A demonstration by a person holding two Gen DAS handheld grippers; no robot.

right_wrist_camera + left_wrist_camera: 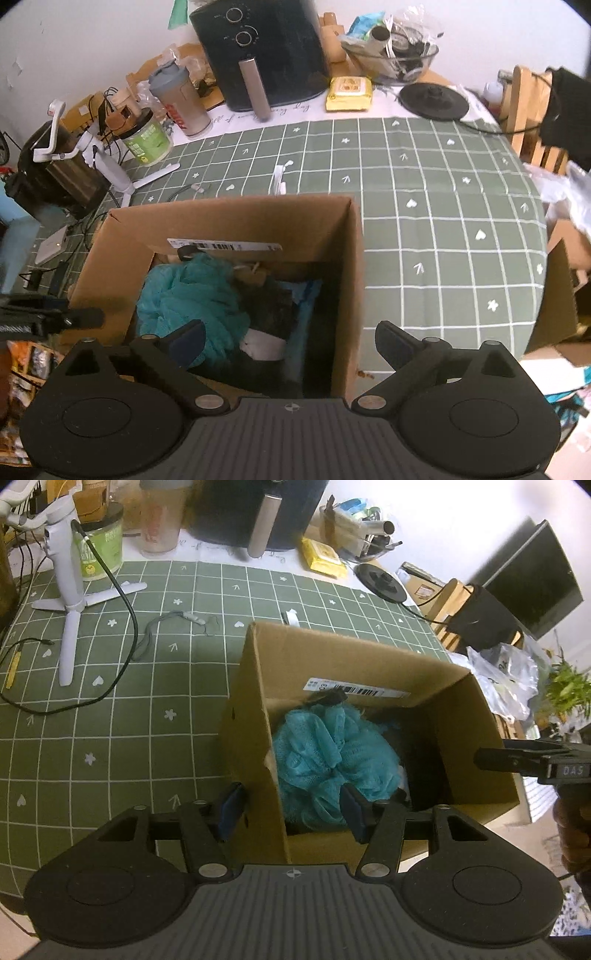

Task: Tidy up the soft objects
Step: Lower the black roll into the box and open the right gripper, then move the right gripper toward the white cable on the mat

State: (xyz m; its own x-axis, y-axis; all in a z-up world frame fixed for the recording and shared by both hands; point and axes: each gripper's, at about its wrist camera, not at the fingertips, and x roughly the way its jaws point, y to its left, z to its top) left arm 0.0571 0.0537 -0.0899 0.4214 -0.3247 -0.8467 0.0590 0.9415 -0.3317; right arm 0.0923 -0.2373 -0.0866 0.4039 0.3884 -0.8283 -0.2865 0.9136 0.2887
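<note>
An open cardboard box (255,716) (125,254) stands on the green checked tablecloth near its front edge. Inside lies a teal mesh bath sponge (328,757) (192,295) with dark and white soft items (269,321) beside it. My left gripper (291,808) is open and empty, its jaws straddling the box's left wall. My right gripper (291,341) is open and empty, wide above the box's right wall. Each gripper's tip shows in the other view, the right one (517,762) and the left one (55,319).
A white phone tripod (70,590) with a black cable (122,602) stands at the left. A black air fryer (262,51), shaker bottle (181,99), green jar (147,138), yellow wipes pack (349,94) and glass bowl (391,59) line the back. A wooden chair (532,118) stands right.
</note>
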